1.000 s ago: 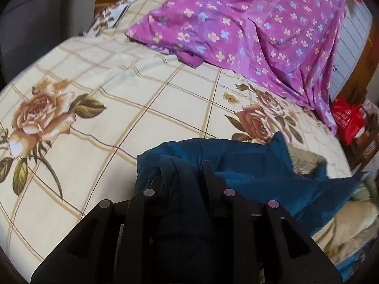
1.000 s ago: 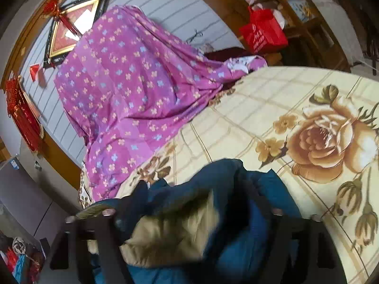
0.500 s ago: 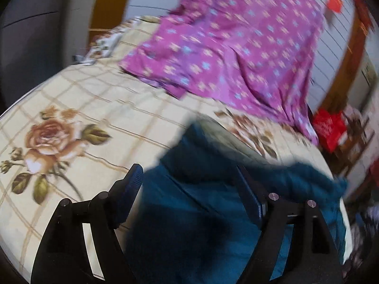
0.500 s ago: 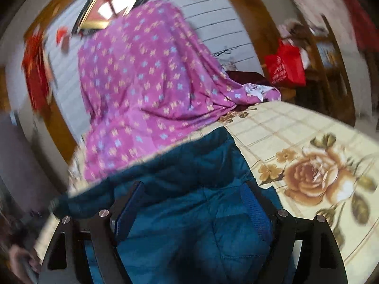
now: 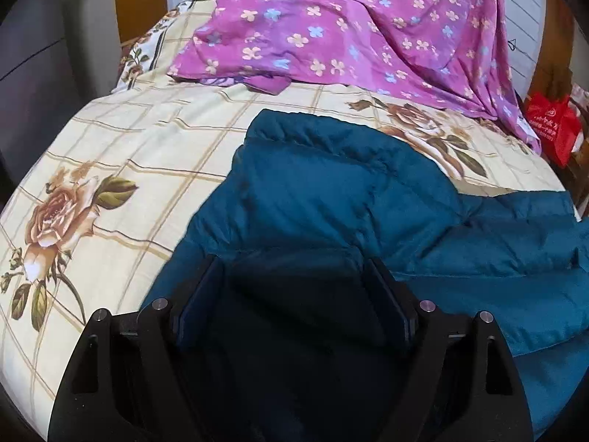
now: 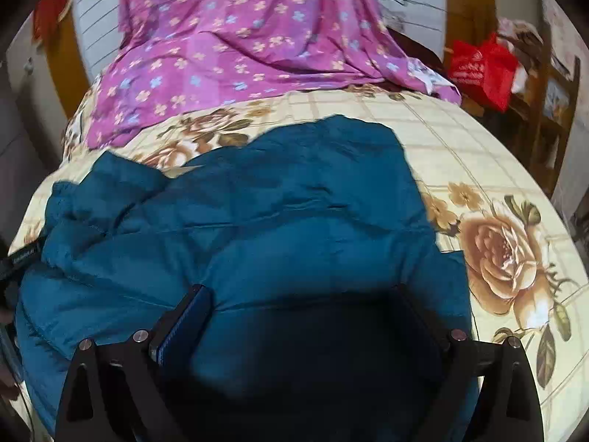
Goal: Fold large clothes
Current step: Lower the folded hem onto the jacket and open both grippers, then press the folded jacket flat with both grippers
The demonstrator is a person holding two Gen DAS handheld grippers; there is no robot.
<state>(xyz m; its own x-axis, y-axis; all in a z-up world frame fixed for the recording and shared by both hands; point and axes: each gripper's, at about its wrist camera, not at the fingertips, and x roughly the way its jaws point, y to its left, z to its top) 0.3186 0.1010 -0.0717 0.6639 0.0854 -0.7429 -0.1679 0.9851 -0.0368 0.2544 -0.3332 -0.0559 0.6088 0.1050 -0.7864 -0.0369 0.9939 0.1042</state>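
Jacket [image 5: 331, 199] lies flat — beneath both grippers' spread fingers [image 5: 200, 305].

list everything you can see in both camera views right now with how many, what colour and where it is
jacket: one, teal blue, puffy, spread on the bed under both grippers
bedsheet: one, cream with tan grid and brown roses, covering the bed
purple cloth: one, purple with small flowers, draped at the far end of the bed
red bag: one, red with white print, beyond the bed's far right corner
wooden shelf: one, brown, right of the bed behind the bag
wall: white with horizontal lines, behind the purple cloth
left gripper: one, black, fingers open over the jacket
right gripper: one, black, fingers open over the jacket
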